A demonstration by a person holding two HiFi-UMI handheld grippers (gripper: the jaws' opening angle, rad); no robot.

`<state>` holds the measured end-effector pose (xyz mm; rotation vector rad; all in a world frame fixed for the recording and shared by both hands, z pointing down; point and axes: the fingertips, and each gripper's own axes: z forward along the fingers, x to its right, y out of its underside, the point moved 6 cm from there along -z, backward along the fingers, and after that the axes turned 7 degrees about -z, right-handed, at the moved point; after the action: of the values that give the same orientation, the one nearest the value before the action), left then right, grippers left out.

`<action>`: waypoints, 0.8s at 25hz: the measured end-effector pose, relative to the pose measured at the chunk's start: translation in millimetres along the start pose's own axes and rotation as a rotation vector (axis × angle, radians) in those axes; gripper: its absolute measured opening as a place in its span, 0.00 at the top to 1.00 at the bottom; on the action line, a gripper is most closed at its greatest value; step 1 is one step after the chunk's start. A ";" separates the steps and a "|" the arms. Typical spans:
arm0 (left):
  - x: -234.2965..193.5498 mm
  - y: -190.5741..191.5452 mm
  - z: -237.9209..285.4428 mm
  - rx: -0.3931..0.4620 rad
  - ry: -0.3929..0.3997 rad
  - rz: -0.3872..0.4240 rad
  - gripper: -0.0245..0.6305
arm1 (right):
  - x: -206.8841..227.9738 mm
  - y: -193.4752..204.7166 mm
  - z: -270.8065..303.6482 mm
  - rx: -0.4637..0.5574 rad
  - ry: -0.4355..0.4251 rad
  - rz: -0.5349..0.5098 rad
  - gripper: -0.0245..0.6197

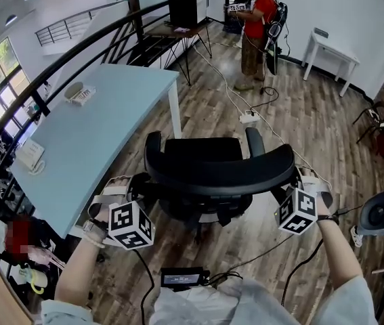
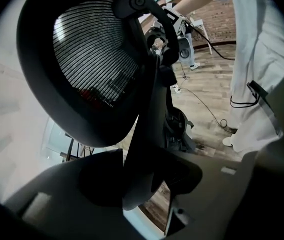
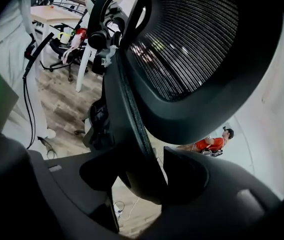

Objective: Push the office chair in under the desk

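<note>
Low in the head view, the left gripper [image 1: 137,183] and right gripper [image 1: 294,179] are noted, fingers pinched on the backrest rims of the black mesh-backed office chair [image 1: 219,164]. The chair is seen mid-frame, just right of the pale blue counter [image 1: 103,134].

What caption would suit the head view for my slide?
The left tongs and right tongs clasp the office chair backrest beside the light-blue desk.

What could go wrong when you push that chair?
The black mesh-backed office chair could roll over the white power strip and its cord on the wooden floor just ahead. Turning it toward the light blue desk, it might bump the desk's white leg.
</note>
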<state>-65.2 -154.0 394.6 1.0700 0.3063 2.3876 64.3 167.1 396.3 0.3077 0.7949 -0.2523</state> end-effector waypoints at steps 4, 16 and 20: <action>-1.0 -0.6 -0.8 -0.002 -0.023 0.016 0.67 | 0.6 -1.1 3.2 -0.021 0.034 -0.072 0.59; 0.1 -1.9 0.1 -0.010 -0.068 0.043 0.67 | -0.7 -1.6 7.3 -0.054 0.095 -0.143 0.64; 2.8 -4.7 -0.9 -0.014 -0.067 0.044 0.67 | -0.6 1.2 6.9 -0.045 0.106 -0.148 0.64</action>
<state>-65.8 -148.6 393.9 1.1595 0.2450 2.3829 68.8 165.8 401.5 0.2218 0.9285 -0.3583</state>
